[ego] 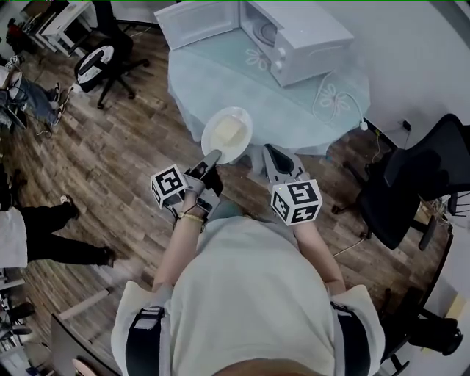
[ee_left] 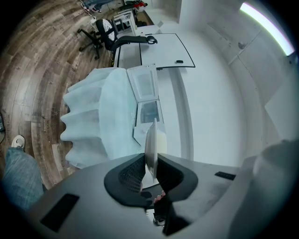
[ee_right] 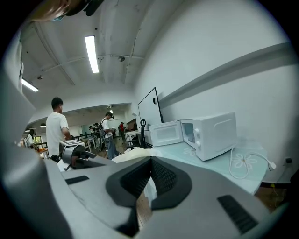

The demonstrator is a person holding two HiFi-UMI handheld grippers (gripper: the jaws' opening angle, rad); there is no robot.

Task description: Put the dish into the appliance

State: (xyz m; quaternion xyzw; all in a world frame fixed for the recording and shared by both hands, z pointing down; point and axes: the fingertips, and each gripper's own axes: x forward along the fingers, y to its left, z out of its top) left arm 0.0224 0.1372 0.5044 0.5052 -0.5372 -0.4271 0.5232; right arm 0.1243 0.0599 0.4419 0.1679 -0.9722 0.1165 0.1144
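Surface: a round surface under a pale blue-green cloth (ego: 220, 81) lies ahead of me and carries the appliance.
Appliance: a white box-shaped microwave oven (ego: 308, 37) stands at the far side. Its door (ego: 194, 22) is swung open to the left and the cavity faces my way.
Dish: a white round plate (ego: 247, 136) with a pale yellow block (ego: 228, 132) on it sits roughly level in the air at the surface's near edge.
Left hand-held gripper (ego: 211, 160): it pinches the plate's near rim, and the plate reaches forward from the jaws.
Right hand-held gripper (ego: 277, 158): pressed together on nothing, just right of the plate.
Bearing: the cavity lies beyond the plate, slightly right and well apart. I judge my left hand carries it forward.
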